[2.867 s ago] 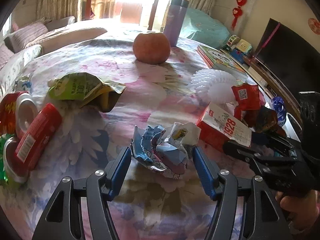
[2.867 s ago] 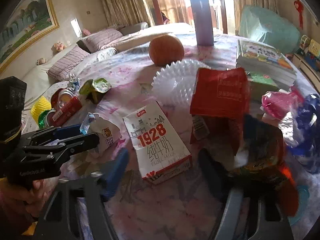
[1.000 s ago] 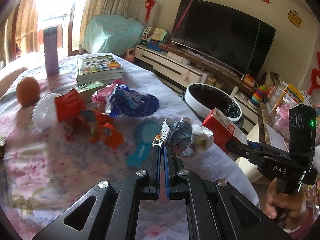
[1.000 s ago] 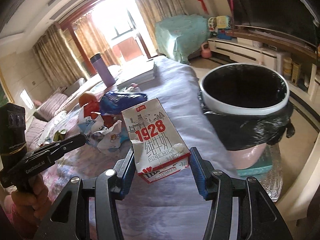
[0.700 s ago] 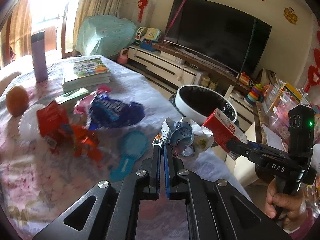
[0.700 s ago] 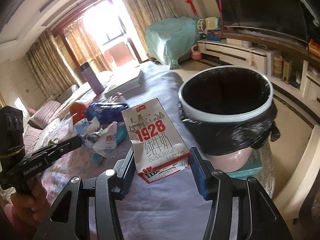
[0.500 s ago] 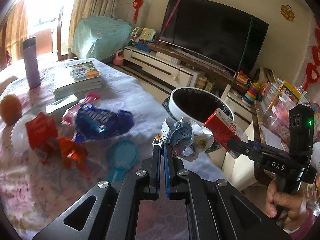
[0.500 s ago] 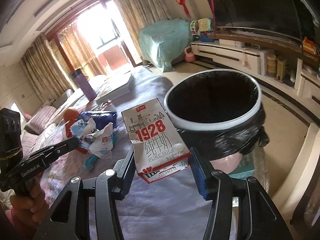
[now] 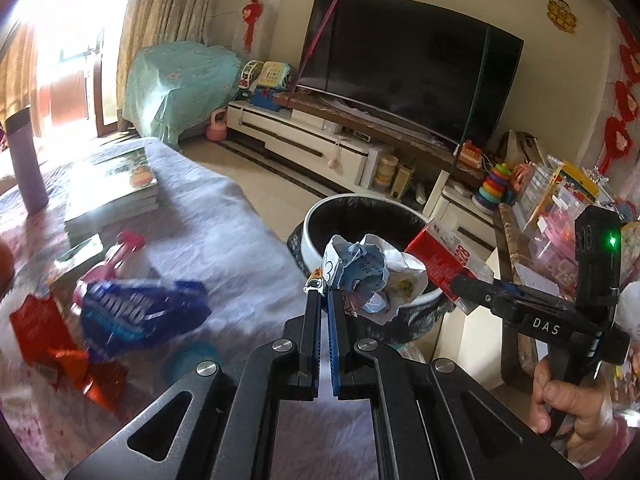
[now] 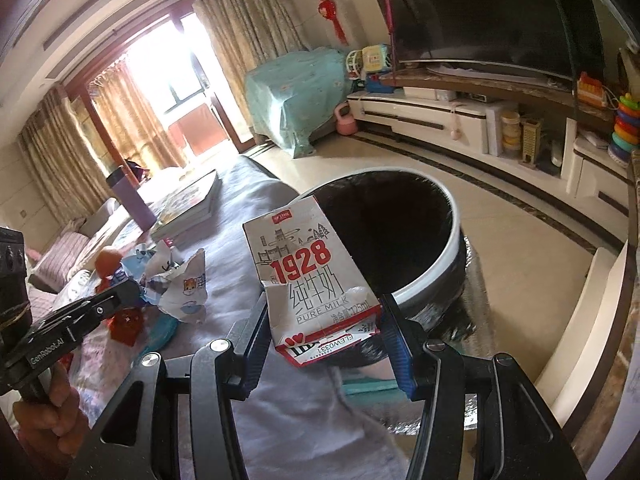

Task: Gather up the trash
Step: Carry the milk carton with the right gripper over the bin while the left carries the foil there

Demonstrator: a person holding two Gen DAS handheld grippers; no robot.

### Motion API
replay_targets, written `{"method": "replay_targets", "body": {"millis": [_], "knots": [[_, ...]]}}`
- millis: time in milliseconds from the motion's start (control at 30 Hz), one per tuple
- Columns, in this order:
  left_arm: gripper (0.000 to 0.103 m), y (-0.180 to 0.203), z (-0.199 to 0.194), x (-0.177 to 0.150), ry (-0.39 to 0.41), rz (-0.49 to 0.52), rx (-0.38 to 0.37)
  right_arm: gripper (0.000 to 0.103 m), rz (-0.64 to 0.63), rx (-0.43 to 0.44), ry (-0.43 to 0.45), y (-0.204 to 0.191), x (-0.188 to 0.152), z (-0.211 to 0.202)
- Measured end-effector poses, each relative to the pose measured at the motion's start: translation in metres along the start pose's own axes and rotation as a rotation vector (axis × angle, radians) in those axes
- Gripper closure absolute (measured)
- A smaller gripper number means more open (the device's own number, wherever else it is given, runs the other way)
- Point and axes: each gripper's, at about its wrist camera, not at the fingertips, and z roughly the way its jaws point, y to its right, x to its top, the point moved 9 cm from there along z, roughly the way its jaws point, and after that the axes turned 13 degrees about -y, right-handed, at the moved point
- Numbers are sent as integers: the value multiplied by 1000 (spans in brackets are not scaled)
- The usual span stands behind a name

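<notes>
Trash fills both our grippers. Our left gripper (image 9: 324,294) has its jaws pressed nearly together on a corner of the crumpled paper wrapper (image 9: 366,276), which bulges up and to the right of the tips, in the air just before the near rim of the trash bin (image 9: 316,216). Our right gripper (image 10: 326,330) has its jaws spread wide, clamped on the two sides of the milk carton (image 10: 310,276); the carton's long axis runs forward along the fingers, its torn end towards us and its far end tilted up over the near rim of the bin's mouth.

In the right wrist view the bin stands off the corner of the bench (image 10: 236,248), with bare floor (image 10: 532,248) beyond it and to its right. Its black liner hangs over the rim; the inside is too dark for us to make out. The carton hides part of the near rim.

Behind the left jaws, on the bench, lie a blue packet (image 9: 140,316), red wrappers (image 9: 40,328), a stack of books (image 9: 116,188) and a purple flask (image 9: 24,160). These are blurred, and the wrappers' print cannot be read.
</notes>
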Motion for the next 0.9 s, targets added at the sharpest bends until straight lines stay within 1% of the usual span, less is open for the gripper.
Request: {"method": "replay_targets", "body": {"millis": [400,700,900], "knots": [[101,13,36,39,-7,14,14,50,0,-41,-5,20,27,10],[101,18,64,58,-23,19,21,50,-1,-62,-26,28,38,22],[101,20,76,63,-35,17,21,50,3,-68,-35,36,44,27]]}}
